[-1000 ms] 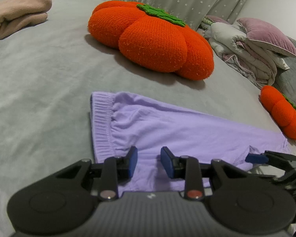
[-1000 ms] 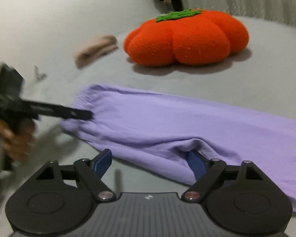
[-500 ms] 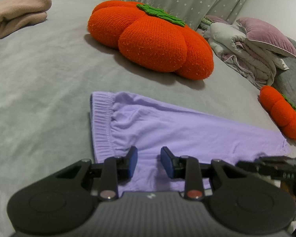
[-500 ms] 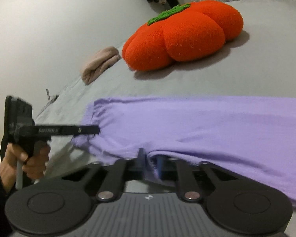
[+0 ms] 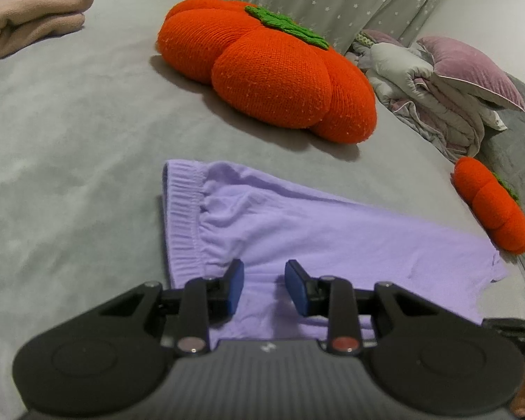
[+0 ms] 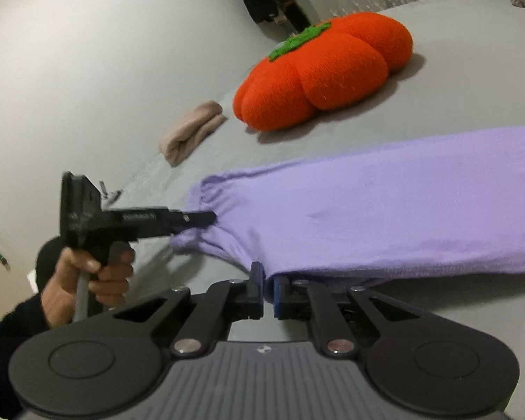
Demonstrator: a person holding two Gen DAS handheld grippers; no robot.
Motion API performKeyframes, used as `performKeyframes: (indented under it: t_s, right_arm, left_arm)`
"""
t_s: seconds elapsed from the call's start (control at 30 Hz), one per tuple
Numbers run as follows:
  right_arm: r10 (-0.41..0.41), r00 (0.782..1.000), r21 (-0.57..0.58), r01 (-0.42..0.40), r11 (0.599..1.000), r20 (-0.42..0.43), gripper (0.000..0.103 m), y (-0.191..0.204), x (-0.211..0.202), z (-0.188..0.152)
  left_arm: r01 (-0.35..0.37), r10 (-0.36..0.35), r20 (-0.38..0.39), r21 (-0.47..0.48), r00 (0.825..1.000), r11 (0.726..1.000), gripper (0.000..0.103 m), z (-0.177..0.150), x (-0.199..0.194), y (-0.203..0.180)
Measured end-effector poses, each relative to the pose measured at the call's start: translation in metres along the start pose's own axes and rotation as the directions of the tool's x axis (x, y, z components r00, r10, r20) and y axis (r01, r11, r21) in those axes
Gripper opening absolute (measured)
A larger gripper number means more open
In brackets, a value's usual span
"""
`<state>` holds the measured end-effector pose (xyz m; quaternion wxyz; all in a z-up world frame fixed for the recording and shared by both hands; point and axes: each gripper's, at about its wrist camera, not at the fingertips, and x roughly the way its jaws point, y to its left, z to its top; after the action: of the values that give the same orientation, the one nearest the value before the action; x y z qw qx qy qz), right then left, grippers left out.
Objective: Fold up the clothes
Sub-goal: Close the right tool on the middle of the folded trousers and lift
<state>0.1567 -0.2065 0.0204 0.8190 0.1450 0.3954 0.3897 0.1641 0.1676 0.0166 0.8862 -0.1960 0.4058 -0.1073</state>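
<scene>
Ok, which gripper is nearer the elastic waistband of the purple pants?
Left. The left gripper hovers open over the purple pants right beside the elastic waistband. The right gripper is clamped on the pants' near edge, farther along the leg.

The right gripper (image 6: 267, 288), wide open a second ago, is now clamped on the near edge of the purple trousers (image 6: 385, 210), with the cloth lifting at 6 o'clock in its view. In the left wrist view it has dropped away toward 4 o'clock, probably below the frame.
</scene>
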Motion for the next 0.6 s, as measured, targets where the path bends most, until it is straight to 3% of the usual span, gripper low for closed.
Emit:
performKeyframes:
  t_s: [0.23,0.43,0.6]
  right_arm:
    - [0.021,0.999,0.08,-0.023,0.997,0.024,0.008,-0.011,-0.001,-0.014]
    - [0.052,0.996,0.166,-0.062,0.984,0.066,0.008,-0.017,-0.011,-0.019]
    - [-0.01,1.0,0.163,0.006,0.987,0.021,0.009,-0.016,0.005,-0.026]
  left_arm:
    - [0.042,-0.042,-0.018,-0.013,0.999,0.999,0.034,0.002,-0.01,0.005]
    - [0.035,-0.036,-0.03,-0.051,0.999,0.998,0.036,0.002,-0.019,0.007]
    - [0.04,-0.039,0.018,-0.101,0.999,0.994,0.055,0.004,-0.045,0.004]
